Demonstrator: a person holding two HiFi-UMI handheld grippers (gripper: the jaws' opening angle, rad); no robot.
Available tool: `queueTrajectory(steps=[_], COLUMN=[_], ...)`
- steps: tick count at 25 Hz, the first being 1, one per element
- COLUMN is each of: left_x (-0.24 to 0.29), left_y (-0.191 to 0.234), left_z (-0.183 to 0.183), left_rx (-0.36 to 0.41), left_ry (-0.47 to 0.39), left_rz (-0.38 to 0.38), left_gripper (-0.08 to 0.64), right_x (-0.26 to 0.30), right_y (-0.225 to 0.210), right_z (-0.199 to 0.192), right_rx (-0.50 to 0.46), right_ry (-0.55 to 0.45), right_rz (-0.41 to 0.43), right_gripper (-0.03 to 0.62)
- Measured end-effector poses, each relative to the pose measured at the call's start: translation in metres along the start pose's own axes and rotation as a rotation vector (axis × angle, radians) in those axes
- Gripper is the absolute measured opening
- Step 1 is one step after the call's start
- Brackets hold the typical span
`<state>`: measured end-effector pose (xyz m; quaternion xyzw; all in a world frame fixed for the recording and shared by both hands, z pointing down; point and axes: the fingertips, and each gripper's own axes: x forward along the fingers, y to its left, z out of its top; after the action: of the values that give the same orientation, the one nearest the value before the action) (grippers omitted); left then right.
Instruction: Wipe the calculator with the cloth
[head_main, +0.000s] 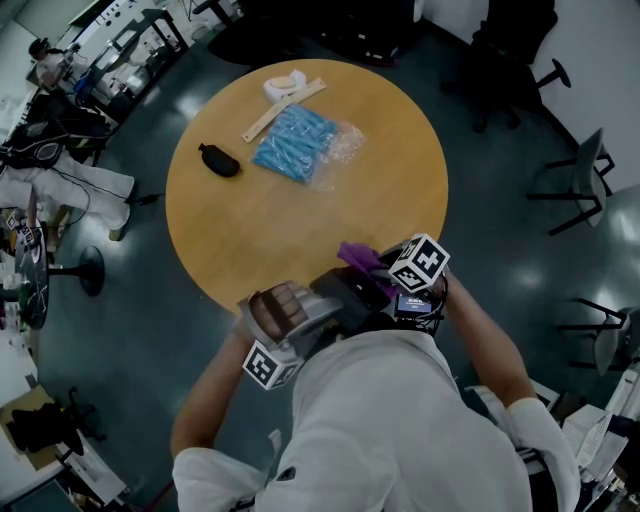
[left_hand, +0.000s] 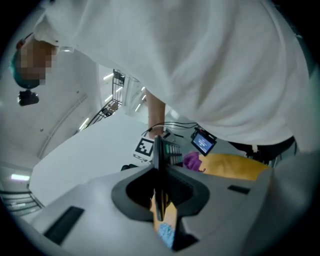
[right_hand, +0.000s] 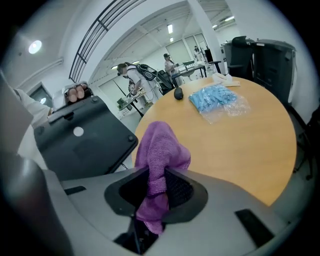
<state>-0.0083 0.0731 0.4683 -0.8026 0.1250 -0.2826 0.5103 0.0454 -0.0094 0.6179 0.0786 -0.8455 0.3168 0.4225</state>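
Note:
My left gripper (head_main: 318, 308) is shut on the dark calculator (head_main: 345, 292), held off the near edge of the round wooden table (head_main: 300, 230). In the left gripper view the calculator (left_hand: 159, 155) stands edge-on between the jaws of that gripper (left_hand: 160, 197), with its keys just visible. My right gripper (head_main: 385, 275) is shut on a purple cloth (head_main: 358, 257), right beside the calculator. In the right gripper view the cloth (right_hand: 161, 150) bunches up out of the gripper (right_hand: 157, 187), and the calculator's black back (right_hand: 82, 142) fills the left.
A clear bag of blue items (head_main: 295, 143) lies at the far middle of the table, with a black object (head_main: 220, 160) to its left and a white strip and roll (head_main: 283, 95) behind. Office chairs (head_main: 580, 180) stand around the table.

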Motion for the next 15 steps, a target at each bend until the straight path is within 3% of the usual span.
queueTrajectory(steps=[3,5,8,12,15], left_x=[-0.001,-0.001,0.003,0.013,0.027], left_y=[0.011,0.020,0.028,0.021,-0.012], left_z=[-0.012,-0.029,-0.064,-0.107,-0.138], left_rx=[-0.174,-0.356,-0.727,-1.371,-1.672], left_ry=[0.024,0.056,0.100,0.037,0.006], left_rz=[0.066,0.120,0.219,0.357,0.409], left_gripper=[0.052,0.052,0.052,0.051,0.050], right_x=[0.000,-0.005,-0.017,-0.027,-0.030], right_y=[-0.012,-0.021,-0.034,-0.048,-0.056], right_z=[-0.005,-0.004,0.000,-0.003,-0.007], right_rx=[0.028,0.044,0.076,0.117,0.143], right_ry=[-0.018,-0.050,-0.108,-0.151,-0.161], right_rz=[-0.041,-0.078,-0.127,-0.173,-0.185], right_gripper=[0.084,0.084,0.084,0.084,0.084])
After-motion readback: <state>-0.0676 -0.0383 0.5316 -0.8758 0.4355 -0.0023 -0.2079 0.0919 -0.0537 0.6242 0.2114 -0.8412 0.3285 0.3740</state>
